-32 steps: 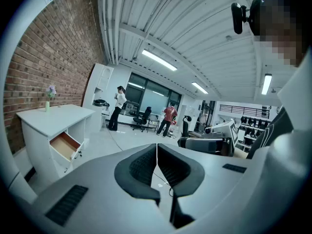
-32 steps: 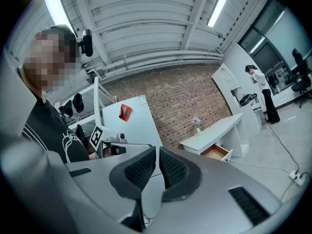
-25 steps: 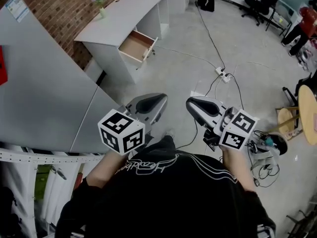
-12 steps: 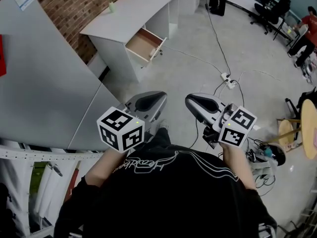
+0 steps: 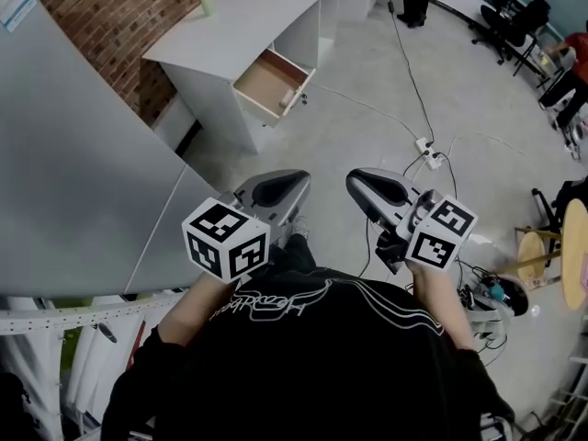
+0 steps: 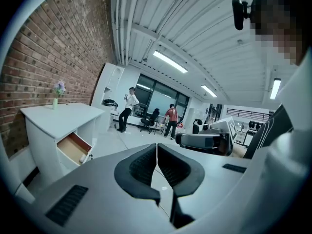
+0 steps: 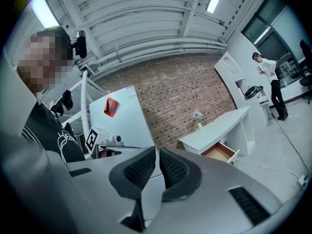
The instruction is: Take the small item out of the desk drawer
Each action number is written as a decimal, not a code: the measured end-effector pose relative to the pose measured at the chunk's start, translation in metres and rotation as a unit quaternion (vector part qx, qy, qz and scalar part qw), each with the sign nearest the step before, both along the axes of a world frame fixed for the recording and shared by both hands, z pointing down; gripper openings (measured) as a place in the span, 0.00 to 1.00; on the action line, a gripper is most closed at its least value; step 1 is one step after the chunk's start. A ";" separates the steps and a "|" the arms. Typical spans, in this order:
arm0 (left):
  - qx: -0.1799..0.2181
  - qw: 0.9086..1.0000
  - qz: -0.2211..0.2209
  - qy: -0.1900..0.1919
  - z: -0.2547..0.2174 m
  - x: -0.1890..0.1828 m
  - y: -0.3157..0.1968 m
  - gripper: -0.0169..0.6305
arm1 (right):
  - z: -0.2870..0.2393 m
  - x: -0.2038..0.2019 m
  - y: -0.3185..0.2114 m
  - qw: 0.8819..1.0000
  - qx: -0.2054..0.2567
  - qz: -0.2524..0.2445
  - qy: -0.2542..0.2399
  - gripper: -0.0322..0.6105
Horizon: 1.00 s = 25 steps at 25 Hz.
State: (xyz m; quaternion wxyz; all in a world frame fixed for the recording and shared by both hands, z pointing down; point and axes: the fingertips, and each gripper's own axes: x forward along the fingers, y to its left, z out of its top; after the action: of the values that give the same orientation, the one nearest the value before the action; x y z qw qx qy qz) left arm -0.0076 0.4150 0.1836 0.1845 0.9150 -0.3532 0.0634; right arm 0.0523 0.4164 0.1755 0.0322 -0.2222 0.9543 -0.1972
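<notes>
Ahead, open floor (image 5: 349, 159) before pulled-out drawer (image 5: 271, 79)

The drawer (image 5: 265, 79) stands pulled well out of the front of a white desk (image 5: 266, 12) in the upper middle of the head view. It is a shallow box with a pale wood-coloured floor and sides and a white front panel, and it sits level, just under the desk top, at the end of the desk nearer the frame's lower left. Its floor is mostly bare. A small pale item (image 5: 288, 97) lies inside, at the front of the drawer, close against the inner face of the front panel; it is too small to tell what it is. In the left gripper view the open drawer shows at lower left.
</notes>
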 end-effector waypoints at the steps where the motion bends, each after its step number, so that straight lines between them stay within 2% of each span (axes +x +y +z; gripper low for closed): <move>1: -0.004 1.000 0.001 0.001 0.000 -0.010 -0.020 0.07 | 0.001 -0.008 -0.019 1.000 -0.008 0.004 0.000 0.14; 5: -0.017 1.000 0.002 0.017 -0.006 -0.039 -0.101 0.07 | 0.002 -0.028 -0.094 0.999 -0.034 0.020 0.008 0.14; 10: -0.038 0.999 0.003 0.028 0.004 -0.050 -0.188 0.07 | 0.013 -0.037 -0.177 0.997 -0.061 0.039 0.019 0.14; 14: -0.022 0.999 0.018 0.039 0.003 -0.065 -0.252 0.07 | 0.021 -0.052 -0.239 0.996 -0.073 0.052 0.026 0.14; 18: -0.027 0.999 0.012 0.035 0.007 -0.083 -0.317 0.07 | 0.028 -0.065 -0.296 0.994 -0.079 0.063 0.034 0.14; 25: -0.037 0.999 0.007 0.026 0.033 -0.104 -0.391 0.07 | 0.048 -0.082 -0.364 0.992 -0.092 0.076 0.034 0.14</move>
State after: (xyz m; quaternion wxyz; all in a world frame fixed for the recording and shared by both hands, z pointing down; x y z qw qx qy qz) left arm -0.1121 0.0245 0.2170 0.2268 0.9114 -0.3392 0.0540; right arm -0.0299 0.0520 0.2240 -0.0061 -0.3023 0.9130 -0.2740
